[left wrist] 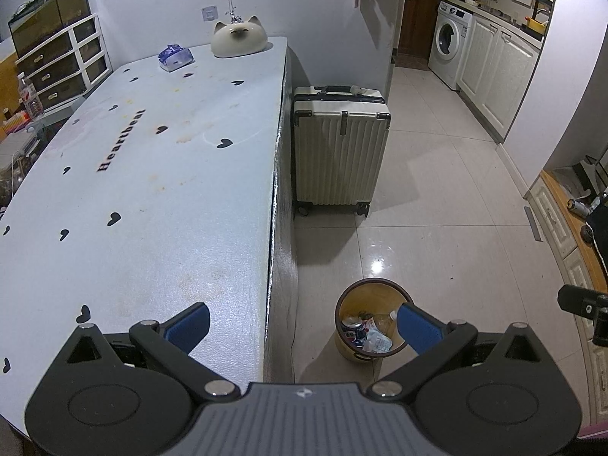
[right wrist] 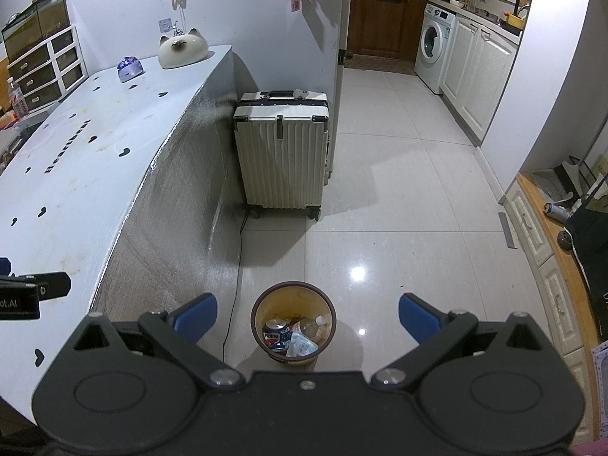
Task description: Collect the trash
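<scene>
Though spread, both grippers (left wrist: 304, 326) (right wrist: 307, 317) empty.

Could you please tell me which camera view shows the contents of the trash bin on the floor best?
The right wrist view: the trash bin sits unobstructed between the open fingers, showing a can, a plastic bottle and wrappers. In the left wrist view, a blue finger pad covers part of the bin's opening.

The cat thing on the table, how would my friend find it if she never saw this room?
Start at the long pale blue table with black hearts on it, and go to its far end by the wall. The cat sits at the corner there, right of a small blue tissue pack. It is a round cream dome with two pointed ears and a dark face, the only animal shape on the table.
</scene>
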`<state>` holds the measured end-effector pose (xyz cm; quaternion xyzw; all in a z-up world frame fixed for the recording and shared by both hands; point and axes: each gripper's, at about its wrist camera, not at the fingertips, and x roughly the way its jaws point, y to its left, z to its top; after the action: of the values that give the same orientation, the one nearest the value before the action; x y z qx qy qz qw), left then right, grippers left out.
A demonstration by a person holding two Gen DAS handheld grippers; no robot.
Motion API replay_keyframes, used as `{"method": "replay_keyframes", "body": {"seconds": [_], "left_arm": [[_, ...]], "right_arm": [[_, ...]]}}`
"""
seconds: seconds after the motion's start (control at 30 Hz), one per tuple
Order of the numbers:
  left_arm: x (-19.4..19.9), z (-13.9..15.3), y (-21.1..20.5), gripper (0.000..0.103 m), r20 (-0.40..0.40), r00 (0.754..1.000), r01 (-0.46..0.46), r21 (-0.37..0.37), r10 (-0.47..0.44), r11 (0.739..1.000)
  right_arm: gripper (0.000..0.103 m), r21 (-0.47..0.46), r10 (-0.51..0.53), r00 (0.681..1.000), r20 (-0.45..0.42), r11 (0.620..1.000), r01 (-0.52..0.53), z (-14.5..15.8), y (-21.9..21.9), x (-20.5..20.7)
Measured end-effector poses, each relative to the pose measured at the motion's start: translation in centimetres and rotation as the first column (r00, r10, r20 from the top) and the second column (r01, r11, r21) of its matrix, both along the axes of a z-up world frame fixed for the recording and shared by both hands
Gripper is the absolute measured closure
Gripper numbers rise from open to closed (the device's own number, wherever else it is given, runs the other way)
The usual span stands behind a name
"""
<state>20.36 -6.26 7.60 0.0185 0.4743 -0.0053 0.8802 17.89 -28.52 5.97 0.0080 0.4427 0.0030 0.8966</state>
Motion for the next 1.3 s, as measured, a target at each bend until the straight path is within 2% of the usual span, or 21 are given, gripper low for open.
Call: {"method": "replay_keyframes", "body": {"seconds": [1.3], "left_arm": [[0.25,0.21,0.53,0.0,0.003,1.0,0.001,0.001,-0.001,1.0]], "right_arm": [[0.0,0.0,-0.001,1.0,0.002,1.0,0.001,0.35,-0.21,0.17]]}}
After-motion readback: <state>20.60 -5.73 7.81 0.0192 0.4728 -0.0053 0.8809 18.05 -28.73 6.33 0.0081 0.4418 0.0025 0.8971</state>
